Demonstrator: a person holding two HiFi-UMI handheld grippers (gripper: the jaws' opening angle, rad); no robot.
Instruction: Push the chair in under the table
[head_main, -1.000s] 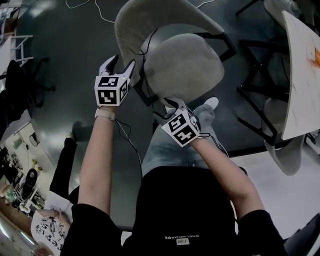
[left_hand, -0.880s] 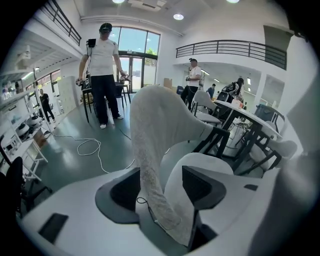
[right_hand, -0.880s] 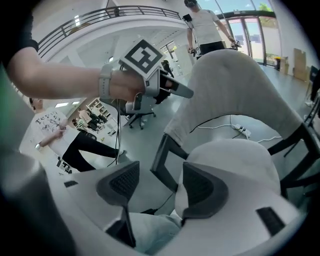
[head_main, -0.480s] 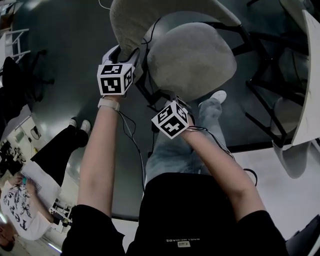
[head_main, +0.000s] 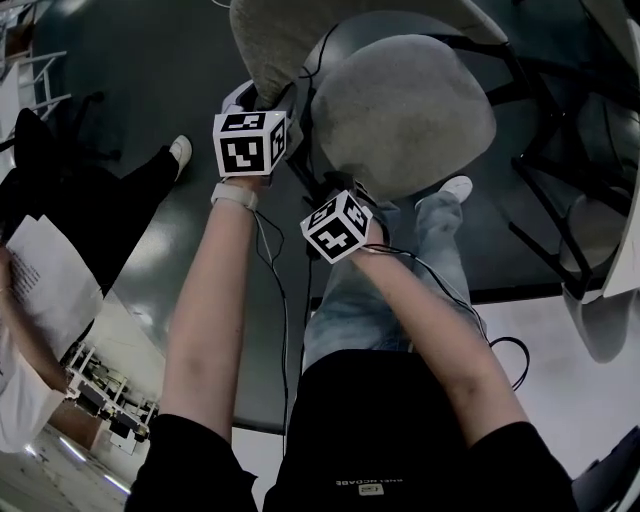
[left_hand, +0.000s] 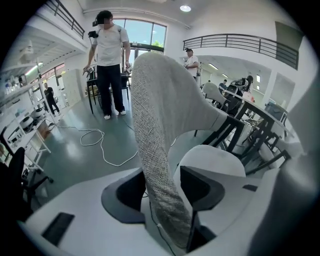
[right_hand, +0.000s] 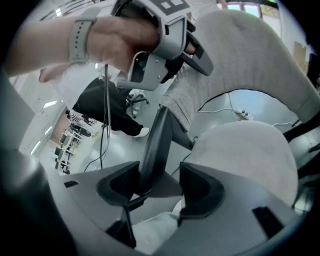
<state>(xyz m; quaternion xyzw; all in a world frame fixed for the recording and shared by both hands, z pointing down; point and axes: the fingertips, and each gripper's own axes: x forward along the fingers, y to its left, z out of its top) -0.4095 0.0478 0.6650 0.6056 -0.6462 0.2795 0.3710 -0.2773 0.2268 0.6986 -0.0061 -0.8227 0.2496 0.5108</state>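
My left gripper (head_main: 267, 95) has just been closing and now pinches the edge of the backrest (left_hand: 160, 100). My right gripper (right_hand: 160, 180) is spread around a dark strut (right_hand: 157, 140) beside the seat (right_hand: 240, 150), strut against its left pad. The chair (head_main: 400, 110) stands on dark floor (head_main: 130, 80) just ahead.

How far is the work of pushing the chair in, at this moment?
Done: both grippers are at the chair. In hand: the left gripper clamps the backrest edge, jaws just closing further; the right gripper is open around a black frame bar, which touches one pad only. Left: the whole push; the chair stands over open floor.
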